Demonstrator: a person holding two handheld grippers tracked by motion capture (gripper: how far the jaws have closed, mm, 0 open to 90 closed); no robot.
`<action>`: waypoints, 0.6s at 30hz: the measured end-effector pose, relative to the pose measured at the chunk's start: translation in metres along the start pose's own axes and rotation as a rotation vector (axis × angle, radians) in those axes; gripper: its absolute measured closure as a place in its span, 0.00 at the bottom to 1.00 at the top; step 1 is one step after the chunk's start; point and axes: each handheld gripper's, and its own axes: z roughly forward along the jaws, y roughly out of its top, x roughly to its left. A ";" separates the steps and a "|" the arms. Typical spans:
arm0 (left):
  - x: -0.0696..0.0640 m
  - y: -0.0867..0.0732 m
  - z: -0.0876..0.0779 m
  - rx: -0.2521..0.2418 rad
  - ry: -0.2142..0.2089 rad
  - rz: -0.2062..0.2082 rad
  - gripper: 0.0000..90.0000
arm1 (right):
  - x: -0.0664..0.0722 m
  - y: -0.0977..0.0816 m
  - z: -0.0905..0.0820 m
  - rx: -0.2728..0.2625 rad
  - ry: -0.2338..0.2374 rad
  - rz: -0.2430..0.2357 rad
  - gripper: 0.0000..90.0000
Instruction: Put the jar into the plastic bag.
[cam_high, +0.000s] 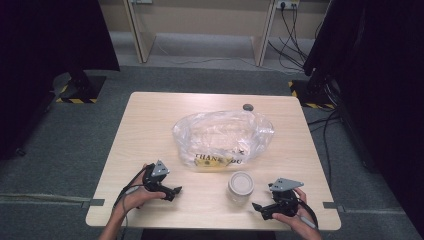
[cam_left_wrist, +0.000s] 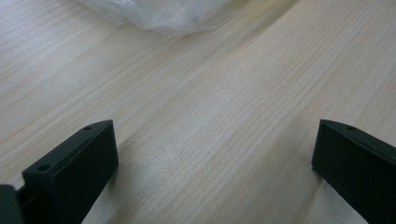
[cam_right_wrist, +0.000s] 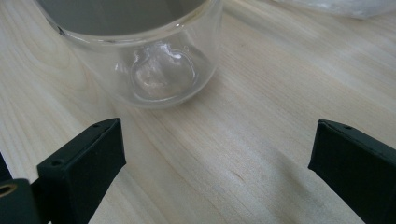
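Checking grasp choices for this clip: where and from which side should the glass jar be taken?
Probably grip the glass jar across its round side wall below the lid, coming level from the right gripper, which sits open just beside it. It stands upright; the smooth glass could slip.

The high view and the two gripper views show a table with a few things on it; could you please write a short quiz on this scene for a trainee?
1. True or false: the glass jar stands between the plastic bag and the near edge of the table.
2. Which gripper is nearer the jar? A) left gripper B) right gripper
3. Fill in: the small dark round thing lies near the table's ____ edge.

Key
1. True; the jar stands just on the near side of the bag.
2. B; the right gripper view shows the jar close ahead of its open jaws.
3. Far.
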 end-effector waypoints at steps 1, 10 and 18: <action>0.000 0.000 0.000 0.000 0.000 0.000 0.00 | 0.000 0.000 0.000 -0.003 -0.001 0.001 0.04; 0.000 0.000 0.000 0.000 0.000 0.000 0.00 | 0.002 0.002 -0.003 -0.017 0.004 -0.002 0.04; 0.000 0.000 0.000 0.000 0.000 0.000 0.00 | 0.007 0.008 -0.005 -0.035 0.006 -0.017 0.04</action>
